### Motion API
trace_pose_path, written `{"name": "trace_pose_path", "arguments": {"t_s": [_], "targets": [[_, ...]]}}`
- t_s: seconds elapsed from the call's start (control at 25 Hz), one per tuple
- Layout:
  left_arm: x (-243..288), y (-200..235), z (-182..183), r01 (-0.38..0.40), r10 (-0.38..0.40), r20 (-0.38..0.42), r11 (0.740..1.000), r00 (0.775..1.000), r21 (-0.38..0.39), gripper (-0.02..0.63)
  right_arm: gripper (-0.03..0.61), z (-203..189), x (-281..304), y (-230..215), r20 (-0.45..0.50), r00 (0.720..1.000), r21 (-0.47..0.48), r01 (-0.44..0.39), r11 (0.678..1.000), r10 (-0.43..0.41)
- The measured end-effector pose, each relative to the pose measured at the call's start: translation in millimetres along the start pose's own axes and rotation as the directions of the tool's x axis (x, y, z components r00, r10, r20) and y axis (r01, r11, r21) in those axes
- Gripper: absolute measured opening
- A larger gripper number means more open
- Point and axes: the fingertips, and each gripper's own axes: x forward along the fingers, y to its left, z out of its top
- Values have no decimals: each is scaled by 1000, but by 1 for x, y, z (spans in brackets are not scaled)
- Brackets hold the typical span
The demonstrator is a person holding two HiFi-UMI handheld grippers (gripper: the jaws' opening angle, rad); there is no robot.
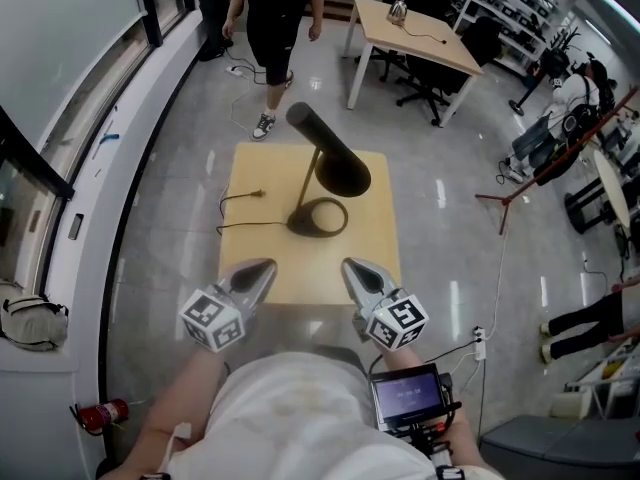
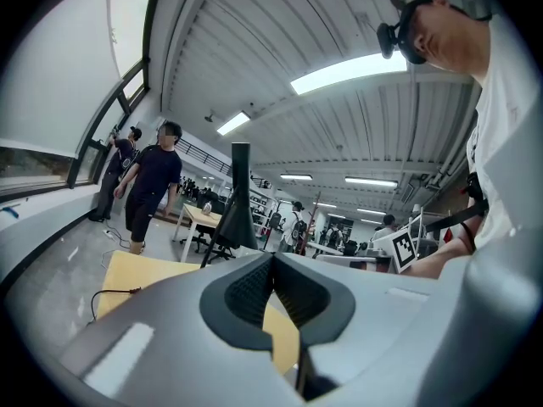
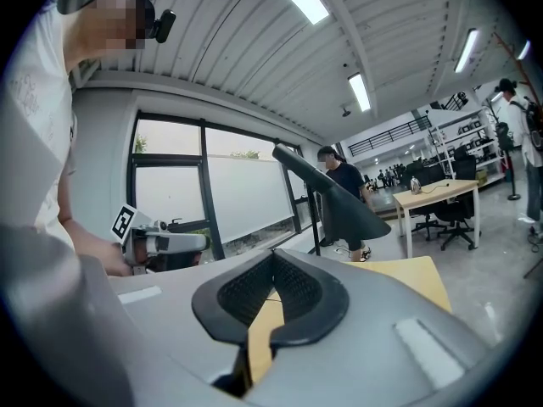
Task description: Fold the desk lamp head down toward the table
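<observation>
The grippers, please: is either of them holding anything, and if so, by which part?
Nothing is held. The left gripper and the right gripper are both shut and empty, over the near edge of the table, apart from the lamp.

Black desk lamp (image 1: pixel 325 173) upright near the middle of a small pale wooden table (image 1: pixel 372 260). Ring-shaped base (image 1: pixel 318 218) flat on the tabletop. Thin brass-coloured stem (image 1: pixel 308 180) rising from the base's rim with a slight lean. Head (image 1: pixel 333 153) a dark tube widening into a cone shade, tilted, shade end lower and held clear above the tabletop. Thin dark cord (image 1: pixel 250 225) trailing from the base toward the table's left edge.
</observation>
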Motion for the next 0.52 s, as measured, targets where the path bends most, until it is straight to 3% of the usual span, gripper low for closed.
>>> {"name": "trace_pose_path", "arguments": {"t_s": [0.52], "targets": [[-14,-4,-4,-4,4,7,1000,1000,-15,2,11,-1,-5,17,-17,1000,-12,2,1000,-2]]}}
